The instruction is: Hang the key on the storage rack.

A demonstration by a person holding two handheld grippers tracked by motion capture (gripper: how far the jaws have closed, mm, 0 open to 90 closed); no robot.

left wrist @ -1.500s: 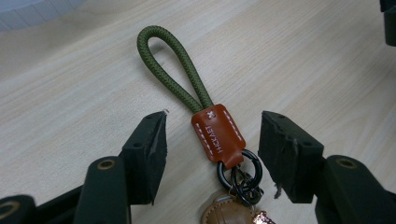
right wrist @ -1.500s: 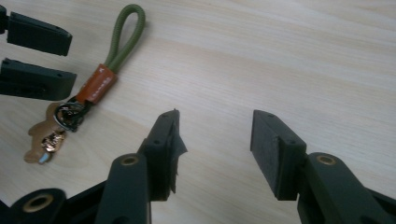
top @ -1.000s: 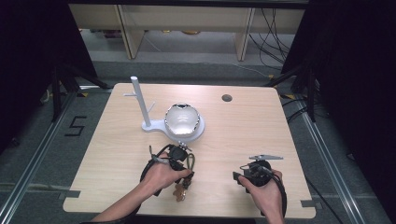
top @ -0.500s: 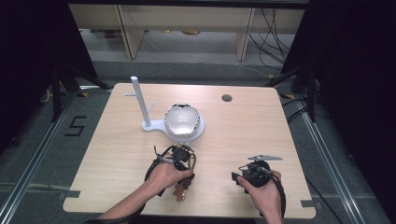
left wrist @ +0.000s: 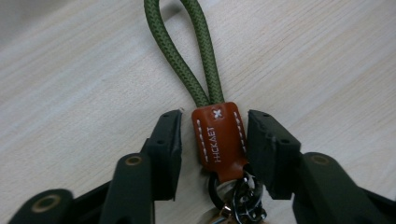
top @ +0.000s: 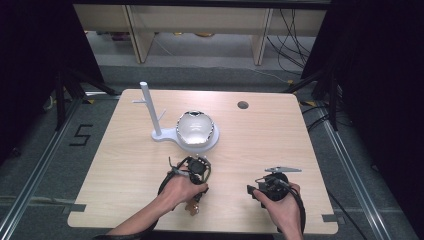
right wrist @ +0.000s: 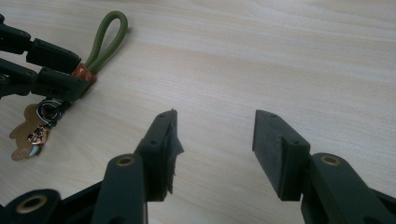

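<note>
A keychain lies on the wooden table (top: 125,165): a green cord loop (left wrist: 187,51), a brown leather tab (left wrist: 218,140), metal rings and a bear-shaped charm (right wrist: 29,133). My left gripper (left wrist: 214,126) sits low over it with a jaw on each side of the tab. Its jaws have just been closing. The right pad is at the tab's edge, and a narrow gap remains at the left pad. In the high view the left gripper (top: 197,194) is under the hand, with the charm (top: 192,206) beside it. My right gripper (right wrist: 215,126) (top: 252,190) hovers open and empty to the right.
A white stand with an upright post (top: 149,110) sits mid-table, and a shiny domed object (top: 195,127) rests on its base. A round hole (top: 243,105) is in the tabletop at the far right. The front edge runs just below both hands.
The left hand has edged slightly to the right over the keychain. The right hand and its gripper have stayed put.
</note>
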